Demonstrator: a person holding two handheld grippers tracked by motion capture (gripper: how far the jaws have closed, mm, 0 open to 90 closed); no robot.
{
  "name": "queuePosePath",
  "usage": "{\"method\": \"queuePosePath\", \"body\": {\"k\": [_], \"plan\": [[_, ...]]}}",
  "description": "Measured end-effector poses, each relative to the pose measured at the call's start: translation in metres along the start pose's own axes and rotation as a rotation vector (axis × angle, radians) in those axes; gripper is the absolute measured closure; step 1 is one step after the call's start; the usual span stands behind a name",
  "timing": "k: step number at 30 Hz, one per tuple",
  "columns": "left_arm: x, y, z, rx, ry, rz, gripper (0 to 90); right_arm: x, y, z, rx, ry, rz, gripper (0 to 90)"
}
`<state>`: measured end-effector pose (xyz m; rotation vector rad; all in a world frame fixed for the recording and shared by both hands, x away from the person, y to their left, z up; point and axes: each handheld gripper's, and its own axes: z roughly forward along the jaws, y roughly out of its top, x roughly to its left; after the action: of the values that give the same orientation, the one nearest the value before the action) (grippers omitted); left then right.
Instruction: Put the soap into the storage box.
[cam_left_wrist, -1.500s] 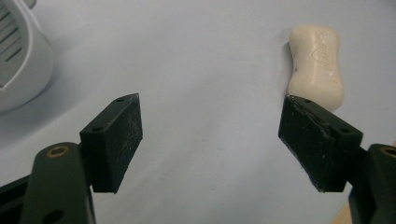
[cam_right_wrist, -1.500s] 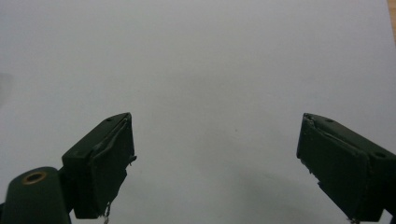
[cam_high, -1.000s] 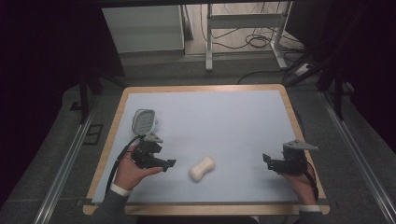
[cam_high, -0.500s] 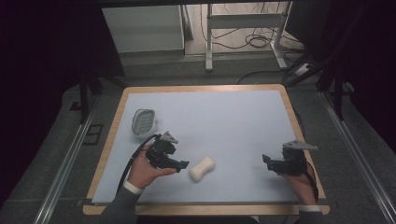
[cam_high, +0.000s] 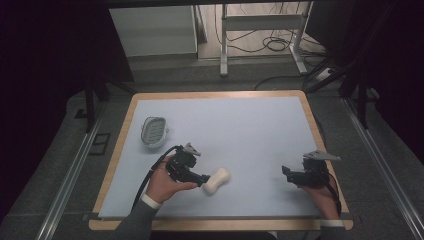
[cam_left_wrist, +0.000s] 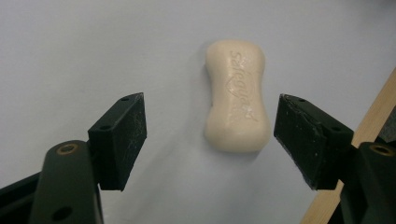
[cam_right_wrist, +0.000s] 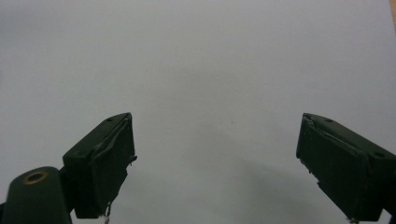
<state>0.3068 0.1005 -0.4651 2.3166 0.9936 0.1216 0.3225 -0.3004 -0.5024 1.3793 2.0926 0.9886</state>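
**A:** While the left gripper (cam_high: 204, 181) sits at the near-left of the worktop (cam_high: 240, 125), where's the soap?

**B:** Soap bar (cam_high: 216, 181) lies flat on the light blue surface, near the front edge, left of centre. Cream colour, waisted shape, embossed lettering facing up. In the left gripper view the bar (cam_left_wrist: 237, 95) is just ahead of the jaws and roughly centred on the gap between them, nearer the right-hand pad.

**A:** Contact?

**B:** None. Pads are clear of the bar on both sides. Jaws have just been closing a bit, but they stand wide and released, nothing clamped. Only the near end of the bar reaches in between the tips. From the high view the jaw tips sit right at the bar's left end.

**A:** Right side?

**B:** Right gripper (cam_high: 287, 172) is held low over the near-right of the worktop, well apart from the soap, jaws pointing left toward the middle. Right gripper view (cam_right_wrist: 215, 163) shows the jaws spread wide with bare surface between them. Released, holding nothing.

**A:** Anything else on there?

**B:** Soap dish (cam_high: 153, 130), oval, pale with a slotted insert, at the left side, further back than the left hand (cam_high: 164, 182). Apart from the bar, not touching it. Wooden edge of the worktop shows at the right of the left gripper view.
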Motion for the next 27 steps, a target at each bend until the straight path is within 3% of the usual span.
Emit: {"method": "queuePosePath", "body": {"k": [11, 27], "plan": [[-0.017, 0.013, 0.025, 0.080, 0.007, 0.038, 26.0, 0.000, -0.001, 0.001, 0.005, -0.005, -0.001, 11.5], [-0.022, 0.024, 0.052, 0.155, 0.014, 0.053, 28.5, -0.001, -0.001, 0.001, 0.007, -0.009, -0.001, 11.5]]}}
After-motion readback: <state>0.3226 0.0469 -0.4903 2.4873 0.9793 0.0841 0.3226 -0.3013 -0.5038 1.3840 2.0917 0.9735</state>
